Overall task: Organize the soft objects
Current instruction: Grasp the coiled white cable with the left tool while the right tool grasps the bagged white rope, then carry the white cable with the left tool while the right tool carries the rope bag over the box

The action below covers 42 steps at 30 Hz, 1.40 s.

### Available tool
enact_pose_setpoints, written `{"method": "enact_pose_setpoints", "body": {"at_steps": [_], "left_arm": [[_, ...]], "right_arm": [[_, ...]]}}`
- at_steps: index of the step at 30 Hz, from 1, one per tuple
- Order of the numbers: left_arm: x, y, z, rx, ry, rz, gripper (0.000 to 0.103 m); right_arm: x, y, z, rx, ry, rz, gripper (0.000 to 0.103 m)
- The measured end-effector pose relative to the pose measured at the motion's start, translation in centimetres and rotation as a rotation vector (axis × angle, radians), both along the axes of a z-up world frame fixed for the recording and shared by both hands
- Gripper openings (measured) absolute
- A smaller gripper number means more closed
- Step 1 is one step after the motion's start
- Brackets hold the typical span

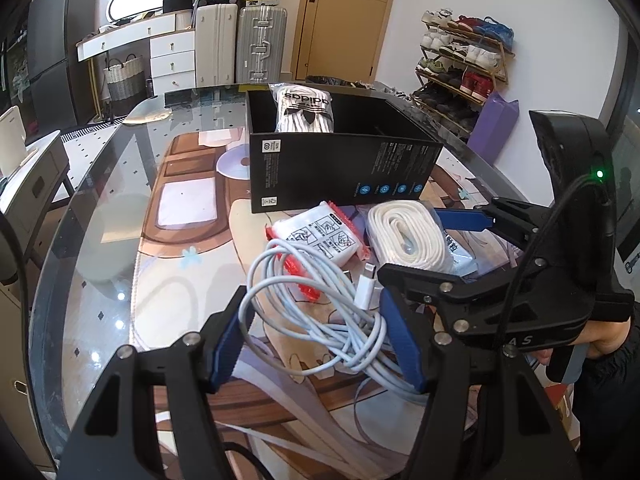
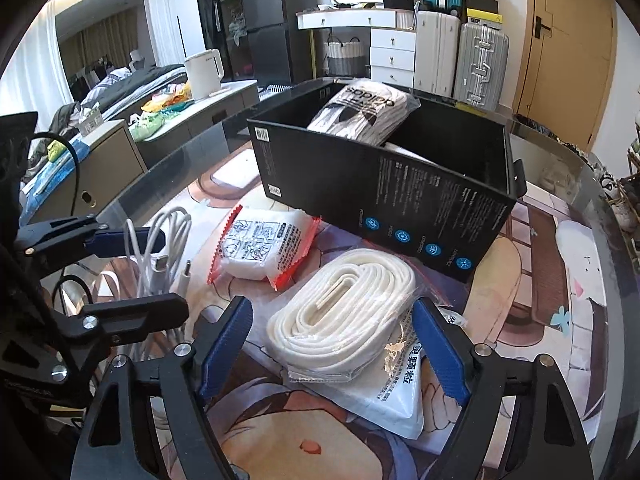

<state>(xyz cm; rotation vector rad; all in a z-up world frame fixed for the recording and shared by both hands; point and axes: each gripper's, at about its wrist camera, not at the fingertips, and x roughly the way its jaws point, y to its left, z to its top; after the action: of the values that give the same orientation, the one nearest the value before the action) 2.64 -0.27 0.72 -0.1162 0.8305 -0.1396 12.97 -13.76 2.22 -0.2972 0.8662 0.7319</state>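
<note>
Round glass table [image 1: 100,216] with a printed mat under the glass is carrying everything. Black box [image 1: 340,172] is sitting open-topped toward the table's far edge, a white bagged Adidas pack [image 1: 305,109] standing inside it at the far wall; the rest of the box interior is looking free.

In front of the box's near wall, three soft things are lying close together: a red-edged white packet [image 1: 318,238], a bagged coil of white strap [image 1: 406,236] just beside it, and a loose bundle of white cable [image 1: 320,312] nearer the near edge, overlapping the packet's red seam.

Left gripper [image 1: 316,340] is straddling the cable bundle, blue pads part-way apart on either side of it; cable strands are lying against the right pad, the left pad showing a small gap, so a firm clamp is not confirmed.

Right gripper [image 2: 340,344] is sitting around the strap coil [image 2: 340,308], jaws wide apart, pads just beside the coil's ends and not pressing. The coil is resting on a flat white sachet [image 2: 384,396] with printed characters.

The two grippers are working side by side, close, each showing in the other's view. Left half of the table is lying bare up to the rim; the mat on the right past the box corner is also open.
</note>
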Motion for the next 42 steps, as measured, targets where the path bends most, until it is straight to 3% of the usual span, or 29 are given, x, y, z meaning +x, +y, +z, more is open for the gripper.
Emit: {"method": "enact_pose_setpoints", "body": {"at_steps": [5,24,32,42], "left_arm": [[0.2,0.1,-0.1,0.011,0.004,0.004,0.064],[0.2,-0.1,0.2,0.02,-0.003,0.002,0.064],[0.2,0.0,0.5,0.018,-0.009,0.004,0.064],[0.2,0.0,1.2,0.019,-0.023,0.003,0.064]], "right_arm": [[0.4,0.7,-0.5,-0.029,-0.003,-0.003,0.083],[-0.8,-0.3,-0.5,-0.01,-0.038,-0.005,0.041],[-1.8,-1.4,0.3,0.02,-0.063,0.002,0.035],[-3.2,-3.1,2.7,0.086,-0.105,-0.001,0.034]]}}
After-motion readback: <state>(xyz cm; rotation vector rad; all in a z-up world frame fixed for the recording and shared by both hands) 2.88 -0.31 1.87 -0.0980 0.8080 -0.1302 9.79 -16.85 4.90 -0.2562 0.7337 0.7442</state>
